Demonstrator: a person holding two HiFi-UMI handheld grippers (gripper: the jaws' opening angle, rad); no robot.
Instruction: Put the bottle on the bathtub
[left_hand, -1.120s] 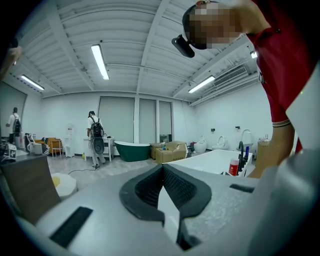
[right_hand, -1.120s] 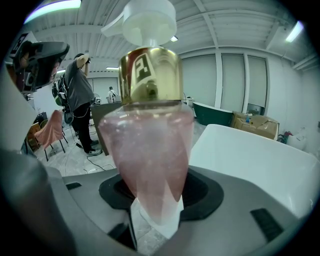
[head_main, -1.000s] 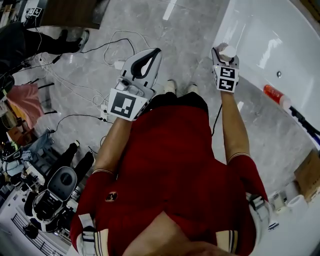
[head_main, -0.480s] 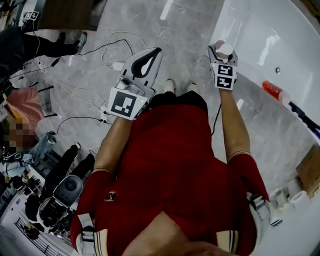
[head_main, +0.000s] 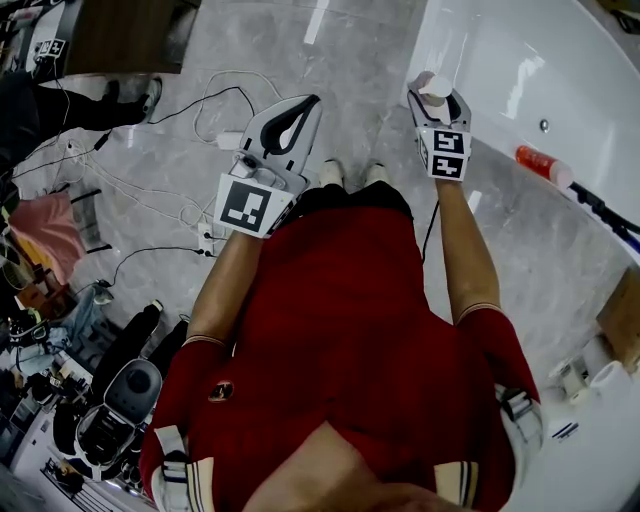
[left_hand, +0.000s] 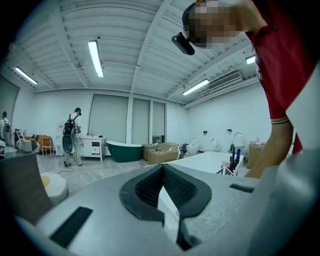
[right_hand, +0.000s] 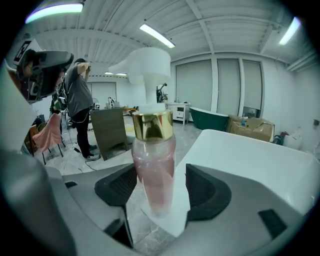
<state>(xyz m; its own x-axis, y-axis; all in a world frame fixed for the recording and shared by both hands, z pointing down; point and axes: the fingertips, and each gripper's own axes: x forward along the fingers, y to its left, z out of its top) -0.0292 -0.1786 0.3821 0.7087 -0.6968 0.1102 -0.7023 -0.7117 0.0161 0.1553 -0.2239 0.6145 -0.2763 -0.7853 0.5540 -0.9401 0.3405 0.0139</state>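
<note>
Beside the bathtub (head_main: 505, 55), the right gripper (head_main: 437, 97) clamps the pink bottle (right_hand: 153, 165); the left gripper (head_main: 312, 104) is closed, empty.

The bottle (right_hand: 152, 165) is translucent pink with a gold collar and white pump. The bathtub (head_main: 560, 70), upper right, is glossy white; the floor (head_main: 350, 60) veined grey.

Both arms out ahead of chest. Left arm (head_main: 222, 285) bent, right arm (head_main: 462, 250) straighter. Left tongs (head_main: 303, 110) empty, jaws meeting at tips. Right tongs (head_main: 437, 98) clamped on upright bottle (right_hand: 154, 170), jaws on its lower body.
</note>
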